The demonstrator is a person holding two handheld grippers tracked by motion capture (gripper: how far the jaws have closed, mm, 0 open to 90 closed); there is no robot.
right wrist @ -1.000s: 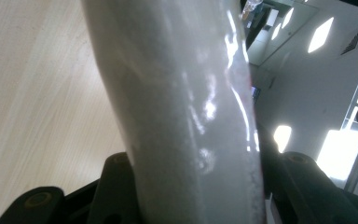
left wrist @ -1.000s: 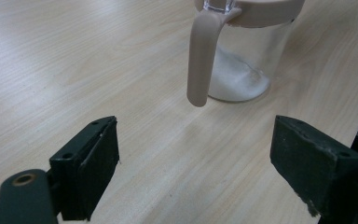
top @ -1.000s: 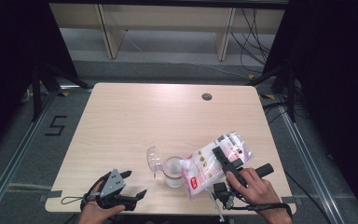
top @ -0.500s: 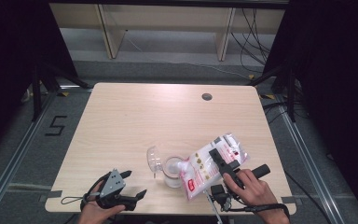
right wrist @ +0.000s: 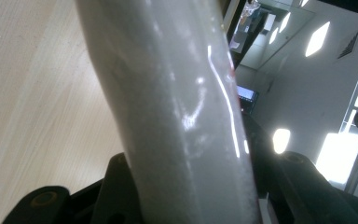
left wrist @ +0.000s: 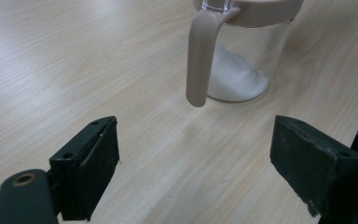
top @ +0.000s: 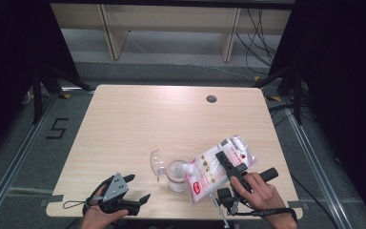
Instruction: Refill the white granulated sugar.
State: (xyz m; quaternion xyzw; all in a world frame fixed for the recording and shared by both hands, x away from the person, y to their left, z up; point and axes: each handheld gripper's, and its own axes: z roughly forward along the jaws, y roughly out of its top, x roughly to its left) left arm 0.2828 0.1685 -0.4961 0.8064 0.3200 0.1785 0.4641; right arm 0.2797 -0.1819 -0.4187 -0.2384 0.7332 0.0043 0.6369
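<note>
Now the right gripper (top: 232, 167), lower right, is clamping the clear red-labelled plastic bag of white powder (top: 219, 164), tilting it to pour into the clear lidded jar (top: 176, 174); the left gripper (top: 134, 189) is waiting open, lower left.

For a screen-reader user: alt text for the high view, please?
The right gripper tilts a clear bag of white grains over a lidded jar on a wooden table. The left gripper, open, rests near the front edge.

Lab-like recording bay: black curtains (top: 9, 57), floor rails (top: 9, 191), taped table (top: 138, 119).
</note>
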